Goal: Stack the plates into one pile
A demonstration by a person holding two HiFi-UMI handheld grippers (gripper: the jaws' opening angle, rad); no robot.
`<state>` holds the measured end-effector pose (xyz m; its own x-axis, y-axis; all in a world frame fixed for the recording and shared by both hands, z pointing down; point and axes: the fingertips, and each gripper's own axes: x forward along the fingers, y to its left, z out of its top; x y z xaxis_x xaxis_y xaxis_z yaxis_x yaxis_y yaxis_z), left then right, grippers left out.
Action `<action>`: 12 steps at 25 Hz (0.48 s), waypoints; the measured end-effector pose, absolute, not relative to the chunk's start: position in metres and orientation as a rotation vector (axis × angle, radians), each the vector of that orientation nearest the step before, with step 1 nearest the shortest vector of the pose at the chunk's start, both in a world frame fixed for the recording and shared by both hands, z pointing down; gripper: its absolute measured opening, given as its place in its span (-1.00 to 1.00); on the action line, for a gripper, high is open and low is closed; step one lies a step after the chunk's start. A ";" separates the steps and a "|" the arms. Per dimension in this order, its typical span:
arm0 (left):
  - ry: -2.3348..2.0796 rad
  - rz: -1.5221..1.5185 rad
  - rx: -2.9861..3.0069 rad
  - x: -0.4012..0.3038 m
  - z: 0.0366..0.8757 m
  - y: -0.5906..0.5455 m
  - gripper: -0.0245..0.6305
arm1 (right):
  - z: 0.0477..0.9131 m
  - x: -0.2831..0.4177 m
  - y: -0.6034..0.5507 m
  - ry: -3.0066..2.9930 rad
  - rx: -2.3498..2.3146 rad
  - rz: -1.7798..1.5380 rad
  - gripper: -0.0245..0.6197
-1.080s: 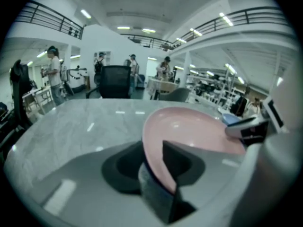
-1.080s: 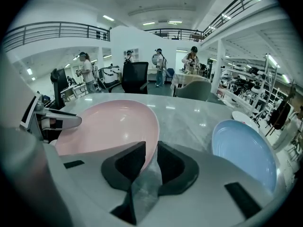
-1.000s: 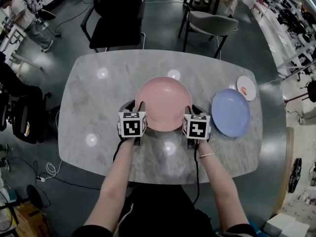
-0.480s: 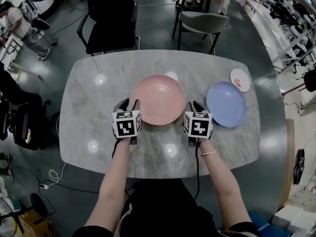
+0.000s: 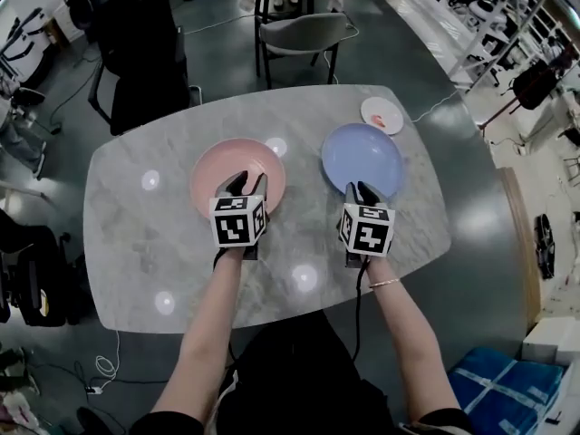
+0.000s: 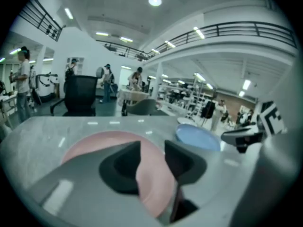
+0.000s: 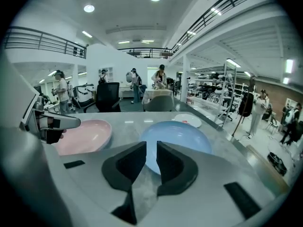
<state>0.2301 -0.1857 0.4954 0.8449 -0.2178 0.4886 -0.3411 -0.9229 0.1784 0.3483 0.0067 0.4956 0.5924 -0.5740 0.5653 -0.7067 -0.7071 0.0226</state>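
Neither plate is gripped: the pink plate (image 5: pixel 213 170) is straddled by the spread left gripper (image 5: pixel 249 185). The jaws of the right gripper (image 5: pixel 358 190) are closing, empty, just short of the blue plate (image 5: pixel 362 152), which must be reached first.

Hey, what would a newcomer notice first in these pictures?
Two big plates side by side on the marble table: a pink plate at the left and a blue plate at the right, with a small white plate beyond the blue one. The left gripper hangs open over the pink plate's near edge; the right gripper sits at the blue plate's near rim, jaws closing on nothing yet.
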 end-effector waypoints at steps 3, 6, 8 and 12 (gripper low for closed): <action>-0.324 0.703 2.784 0.265 0.495 -0.155 -0.44 | 0.495 0.374 0.044 -0.959 2.637 0.792 -0.73; -0.234 0.714 2.789 0.298 0.495 -0.128 -0.44 | 0.500 0.399 0.073 -0.898 2.675 0.821 -0.73; -0.197 0.723 2.785 0.320 0.498 -0.114 -0.44 | 0.505 0.415 0.088 -0.871 2.689 0.842 -0.72; -0.177 0.758 2.761 0.361 0.512 -0.097 -0.41 | 0.521 0.448 0.108 -0.841 2.702 0.893 -0.62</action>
